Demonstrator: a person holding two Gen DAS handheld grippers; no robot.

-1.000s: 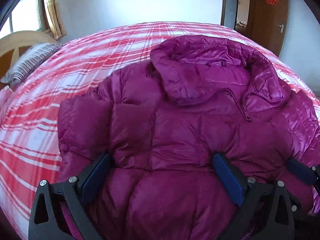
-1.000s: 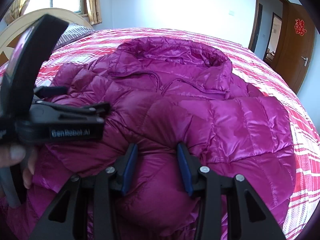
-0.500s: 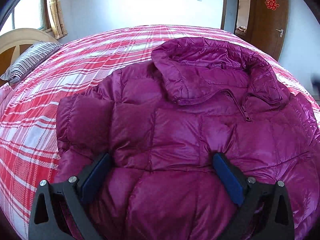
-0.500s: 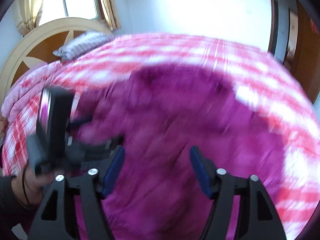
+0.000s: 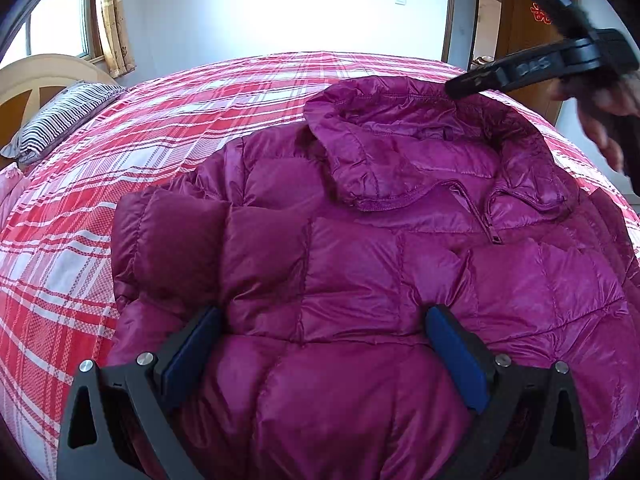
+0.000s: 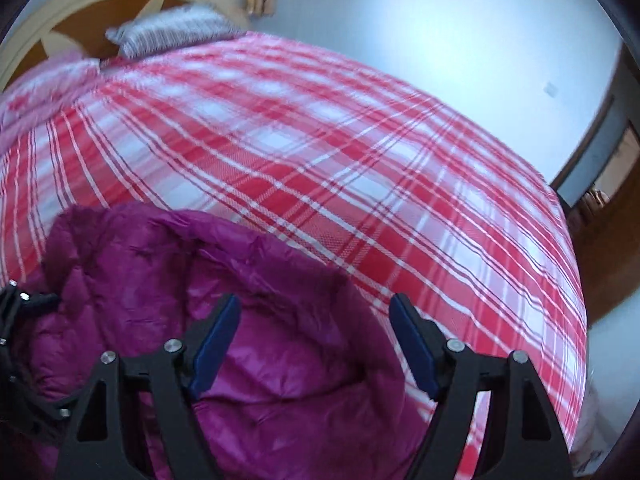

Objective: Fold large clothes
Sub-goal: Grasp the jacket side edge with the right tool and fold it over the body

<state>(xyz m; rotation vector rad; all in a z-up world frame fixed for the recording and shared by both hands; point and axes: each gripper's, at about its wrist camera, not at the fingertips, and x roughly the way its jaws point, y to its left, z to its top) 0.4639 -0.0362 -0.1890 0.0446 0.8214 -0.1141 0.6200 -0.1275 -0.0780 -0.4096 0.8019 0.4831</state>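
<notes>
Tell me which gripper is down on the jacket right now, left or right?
The left gripper: its fingers press into the purple jacket near its bottom edge. The right gripper is lifted clear, its fingers opening with nothing between them.

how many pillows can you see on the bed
1. A grey-and-white striped pillow lies at the head of the red-and-white plaid bed, against the cream wooden headboard, far from the magenta quilted puffer jacket. Others may lie out of frame.

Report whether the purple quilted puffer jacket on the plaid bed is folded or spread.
Partly folded: the purple quilted puffer jacket has one sleeve tucked across its front; the hood lies flat.
</notes>
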